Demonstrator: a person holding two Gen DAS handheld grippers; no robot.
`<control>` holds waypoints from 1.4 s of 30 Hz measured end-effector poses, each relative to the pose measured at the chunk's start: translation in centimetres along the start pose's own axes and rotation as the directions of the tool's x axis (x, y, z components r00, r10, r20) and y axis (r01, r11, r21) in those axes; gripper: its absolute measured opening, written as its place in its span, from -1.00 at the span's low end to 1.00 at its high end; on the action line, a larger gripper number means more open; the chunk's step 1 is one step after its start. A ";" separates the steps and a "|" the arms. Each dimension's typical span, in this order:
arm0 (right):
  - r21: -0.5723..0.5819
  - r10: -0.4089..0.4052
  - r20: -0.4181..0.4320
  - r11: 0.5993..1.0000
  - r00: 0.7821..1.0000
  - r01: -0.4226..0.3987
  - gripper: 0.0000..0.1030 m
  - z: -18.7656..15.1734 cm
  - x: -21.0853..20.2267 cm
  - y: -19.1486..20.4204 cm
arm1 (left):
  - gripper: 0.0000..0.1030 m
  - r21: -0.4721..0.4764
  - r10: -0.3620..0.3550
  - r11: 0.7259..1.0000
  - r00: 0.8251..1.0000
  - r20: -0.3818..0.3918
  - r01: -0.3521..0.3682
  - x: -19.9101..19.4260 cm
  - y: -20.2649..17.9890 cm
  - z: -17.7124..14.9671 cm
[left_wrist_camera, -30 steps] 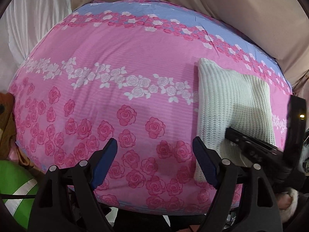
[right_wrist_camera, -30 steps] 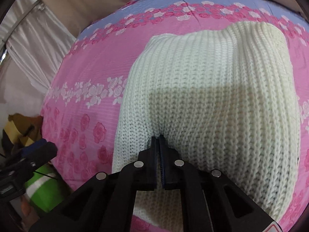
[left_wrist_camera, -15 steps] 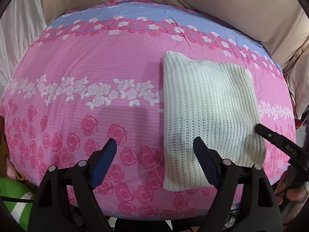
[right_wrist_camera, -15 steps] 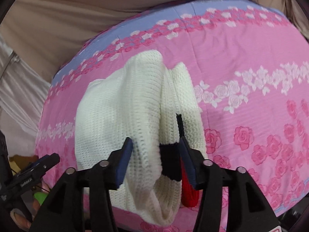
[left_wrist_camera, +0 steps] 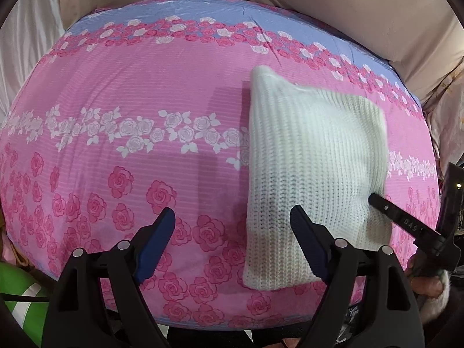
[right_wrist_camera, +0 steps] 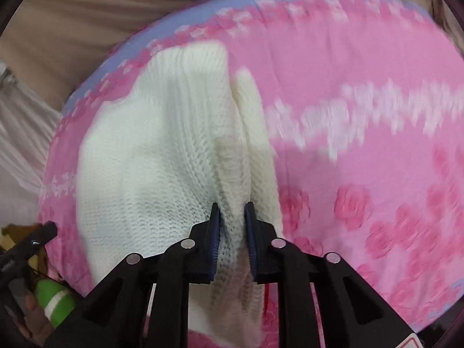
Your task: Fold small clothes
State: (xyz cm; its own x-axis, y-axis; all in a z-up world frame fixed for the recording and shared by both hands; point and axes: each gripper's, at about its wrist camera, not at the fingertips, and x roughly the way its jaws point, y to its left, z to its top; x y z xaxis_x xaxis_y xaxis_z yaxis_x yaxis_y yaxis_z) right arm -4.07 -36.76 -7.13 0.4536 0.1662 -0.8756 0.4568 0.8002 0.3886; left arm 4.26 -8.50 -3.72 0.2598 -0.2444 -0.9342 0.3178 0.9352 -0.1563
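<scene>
On the bed: pink rose-print sheet [left_wrist_camera: 121,92] with a blue band along the far edge, and pretty much everything sits on it.
Sweater spot: white knit sweater [left_wrist_camera: 313,159], folded into a rough rectangle, lying on the right half of the sheet and reaching close to the near edge.
Sweater from the right wrist view: same white knit sweater [right_wrist_camera: 150,159] bunched into a ridge near the camera, with a second flap beside it on the right, and the sheet is blurry there.
Right gripper: right gripper [right_wrist_camera: 232,211] has just been closing, and its 2 blue pads are pinched onto that ridge of knit, so it has hold of the sweater near its close edge.
Left gripper: left gripper [left_wrist_camera: 232,217] is spread wide with nothing in it, hovering over the sheet at the sweater's left edge. Its right finger overlaps the knit in the picture, but I can't tell if it touches.
Also around: green thing with a white stripe [right_wrist_camera: 53,304] off the sheet's left side, plus beige fabric [left_wrist_camera: 290,5] behind the bed.
</scene>
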 end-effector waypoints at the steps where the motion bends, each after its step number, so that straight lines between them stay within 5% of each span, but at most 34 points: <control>1: 0.006 0.016 0.026 1.000 1.000 -0.016 -0.65 0.2 -1.4 0.5 | 0.54 0.006 0.002 1.000 1.000 0.003 -0.002 -0.1 -0.2 0.0; 5: -0.101 0.035 0.113 0.995 0.993 -0.024 -0.66 -0.3 -5.6 3.4 | 0.55 0.016 -0.001 1.000 1.000 -0.003 0.001 0.1 -1.0 0.2; 10: -0.152 -0.094 0.027 0.984 0.995 0.097 -0.72 -2.6 -0.6 1.6 | 0.55 0.046 -0.010 0.999 1.000 -0.005 0.010 0.5 -2.4 0.3; 17: -0.196 0.038 0.134 0.980 0.990 -0.012 -0.74 -0.2 -6.1 5.1 | 0.55 0.073 -0.018 0.997 1.000 -0.018 0.020 1.1 -3.9 0.2; 20: -0.225 0.058 0.117 0.974 0.991 -0.031 -0.74 2.0 -4.0 6.1 | 0.55 0.086 -0.017 0.996 1.000 -0.022 0.019 1.4 -4.6 0.0; 24: -0.176 -0.103 0.054 0.978 0.993 0.111 -0.86 3.6 1.8 2.9 | 0.55 0.094 -0.014 0.995 1.000 -0.022 0.016 1.7 -5.2 -0.1; 26: -0.112 -0.060 0.051 0.992 0.997 0.066 -0.86 3.5 1.0 1.3 | 0.55 0.093 -0.008 0.996 1.000 -0.018 0.010 1.7 -5.2 -0.1; 29: -0.092 -0.036 0.103 0.995 0.994 0.046 -0.58 2.3 -2.8 0.7 | 0.55 0.046 -0.027 0.999 1.000 -0.007 0.028 1.5 -4.4 0.1; 31: -0.075 -0.006 0.113 0.997 0.994 0.015 -0.22 0.7 -4.6 -0.2 | 0.62 -0.008 -0.073 0.997 0.997 -0.009 0.073 1.6 -3.6 0.3; 32: -0.056 -0.008 0.106 0.998 0.994 0.014 0.14 -0.1 -4.7 -0.9 | 0.62 -0.041 -0.099 0.994 0.995 -0.013 0.098 1.8 -3.1 0.4; 35: -0.001 -0.003 0.024 1.000 1.000 0.003 0.22 -1.8 -3.0 -2.7 | 0.62 -0.136 -0.169 0.977 0.985 -0.024 0.164 3.3 -1.6 0.7; 40: 0.142 0.171 -0.030 0.976 0.985 -0.165 0.29 -2.4 -0.3 -4.0 | 0.64 -0.201 -0.254 0.950 0.966 -0.055 0.239 6.5 -0.9 1.0; 42: 0.161 0.192 -0.059 0.970 0.980 -0.180 0.48 -2.2 1.2 -4.0 | 0.78 -0.224 -0.252 0.947 0.965 -0.071 0.231 8.0 -0.8 0.9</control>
State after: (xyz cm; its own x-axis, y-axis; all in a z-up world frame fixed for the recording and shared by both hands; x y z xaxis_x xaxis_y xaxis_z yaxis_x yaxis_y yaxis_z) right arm -6.98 -38.49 -10.37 0.4867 0.3504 -0.8002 0.4848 0.6537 0.5811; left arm 6.93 -11.50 -10.81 0.1057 -0.4535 -0.8850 0.1563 0.8865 -0.4356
